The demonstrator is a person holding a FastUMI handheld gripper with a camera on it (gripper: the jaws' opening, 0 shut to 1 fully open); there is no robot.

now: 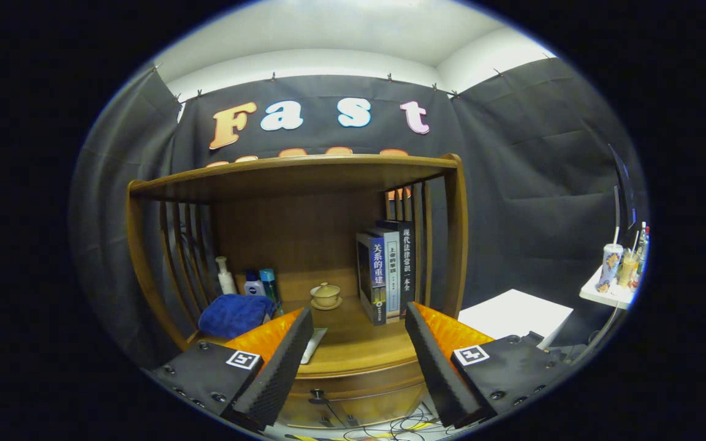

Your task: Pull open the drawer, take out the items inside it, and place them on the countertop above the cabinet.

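The hand-held gripper (359, 343) is spread wide, holding nothing. Below and between its fingers the drawer (353, 401) sits shut, partly hidden, contents unseen. Beyond, the tabletop (353, 352) carries a blue cloth (235, 314), bottles (255, 283), teacup (326, 296) and books (387, 272).

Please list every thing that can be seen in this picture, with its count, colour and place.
cabinet: 1, brown wood, ahead of the fingers, against the cloth wall
drawer: 1, brown wood with dark knob, shut, low between the fingers
books: 3, dark and grey, upright on the countertop by the cabinet's right side
cup: 1, tan, lidded, on a saucer, left of the books
bottles: 3, white, white with blue, teal, at the back left of the countertop
cloth: 1, blue, bunched in front of the bottles
box: 1, white, right of the cabinet
shelf: 1, white, far right, with cups and bottles
cables: several, dark, on the floor below the drawer
gripper: 1, open, holds nothing
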